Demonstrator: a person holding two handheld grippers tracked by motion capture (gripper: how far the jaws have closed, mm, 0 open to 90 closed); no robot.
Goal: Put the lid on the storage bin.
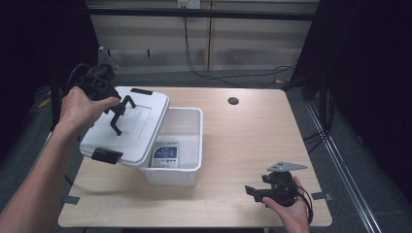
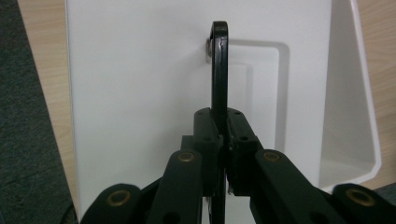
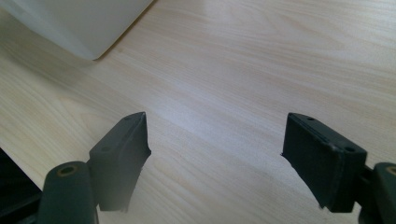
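Observation:
A white lid (image 1: 138, 131) with a black handle (image 1: 128, 103) hangs tilted over the left half of an open white bin (image 1: 193, 127). My left gripper (image 1: 116, 110) is shut on that handle; in the left gripper view the handle (image 2: 219, 65) runs up between the closed jaws of my left gripper (image 2: 223, 133) against the lid (image 2: 140, 93). Inside the bin lies a blue and white printed pack (image 1: 165, 155). My right gripper (image 1: 251, 190) is held low over the table's front right, open, its jaws (image 3: 215, 140) wide apart over bare wood. A bin corner (image 3: 79, 28) sits ahead of it.
The wooden table (image 1: 257, 141) has a round cable hole (image 1: 233, 101) at the back. Black clips (image 1: 106, 155) sit on the lid's ends. Cables (image 1: 228, 75) trail on the floor behind. Tape marks (image 1: 320, 196) lie near the front edge.

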